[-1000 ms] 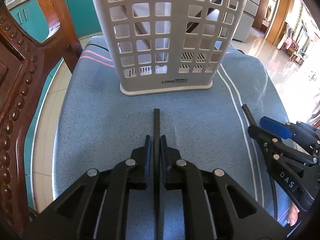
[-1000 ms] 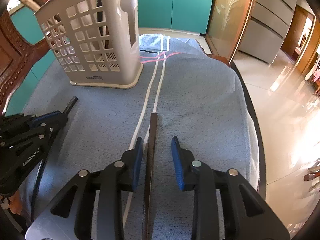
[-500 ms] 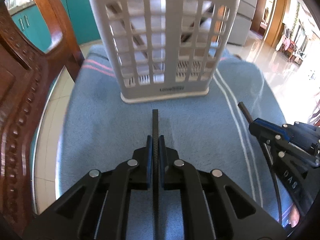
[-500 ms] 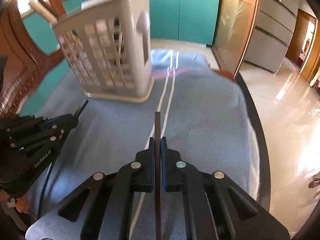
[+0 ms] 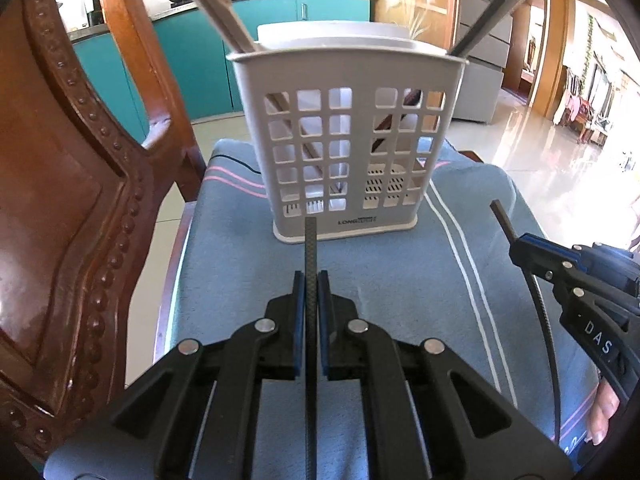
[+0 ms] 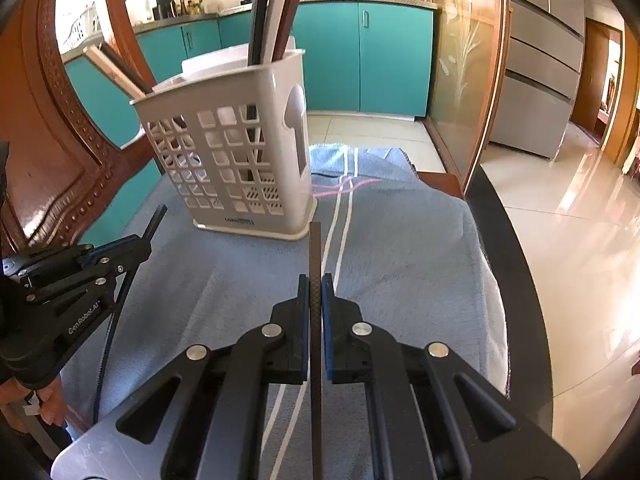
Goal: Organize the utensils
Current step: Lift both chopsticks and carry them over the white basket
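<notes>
So both grippers are clamping a chopstick each right now. The left gripper [image 5: 311, 280] is pinching a dark grey chopstick [image 5: 310, 248] between its blue pads, with the stick running straight out along the fingers and its tip pointing at the base of the utensil holder [image 5: 346, 140]. The right gripper [image 6: 315, 282] is doing the same thing with a dark brown chopstick [image 6: 315, 248], pads pressed tight on it, tip sitting just short of the holder's near right corner as that camera sees it.

The holder is a white plastic grid basket standing upright on a blue towel [image 5: 400, 288] with white and pink stripes. It's already carrying stuff: a pale wooden stick [image 5: 208, 4] is leaning out of its left side and a dark one [image 5: 492, 8] is sticking out of its right side. From the right wrist camera a few more dark and reddish handles [image 6: 276, 12] are poking up out of the top.

Both grippers are hanging in front of the holder, not touching it, the left one to the left of the right one. A carved wooden chair [image 5: 72, 184] is sitting just left of the holder, and teal cabinets [image 6: 360, 56] are behind it.
</notes>
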{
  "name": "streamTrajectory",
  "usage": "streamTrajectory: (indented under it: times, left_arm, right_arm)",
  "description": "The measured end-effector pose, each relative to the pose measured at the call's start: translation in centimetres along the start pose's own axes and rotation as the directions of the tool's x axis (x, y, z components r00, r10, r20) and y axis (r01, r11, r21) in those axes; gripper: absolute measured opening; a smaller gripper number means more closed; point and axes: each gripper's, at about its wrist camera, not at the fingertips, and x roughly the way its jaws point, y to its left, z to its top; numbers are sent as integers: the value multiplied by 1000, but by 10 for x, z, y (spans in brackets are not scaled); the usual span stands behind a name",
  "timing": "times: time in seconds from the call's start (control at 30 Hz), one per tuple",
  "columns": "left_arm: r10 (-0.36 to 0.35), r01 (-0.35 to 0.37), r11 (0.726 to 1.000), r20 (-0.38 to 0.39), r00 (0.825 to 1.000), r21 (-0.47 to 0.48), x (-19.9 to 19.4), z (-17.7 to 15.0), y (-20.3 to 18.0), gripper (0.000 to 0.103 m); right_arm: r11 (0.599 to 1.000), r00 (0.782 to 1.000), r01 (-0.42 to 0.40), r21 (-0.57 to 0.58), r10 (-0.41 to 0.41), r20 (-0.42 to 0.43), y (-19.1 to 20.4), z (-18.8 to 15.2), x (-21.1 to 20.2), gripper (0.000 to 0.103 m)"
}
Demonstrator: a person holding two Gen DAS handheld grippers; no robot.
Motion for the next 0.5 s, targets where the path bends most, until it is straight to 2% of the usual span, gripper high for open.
streamTrajectory:
  times: [0.27, 0.5]
  left_arm:
    - [-19, 21, 1000, 87, 996, -21, -28, 6, 10, 7]
    - [-29, 34, 999, 127, 992, -35, -53, 6, 16, 7]
  right_arm:
    - [999, 993, -42, -16, 44, 108, 5, 5, -30, 7]
    - [994, 984, -105, 7, 103, 144, 4, 11, -52, 7]
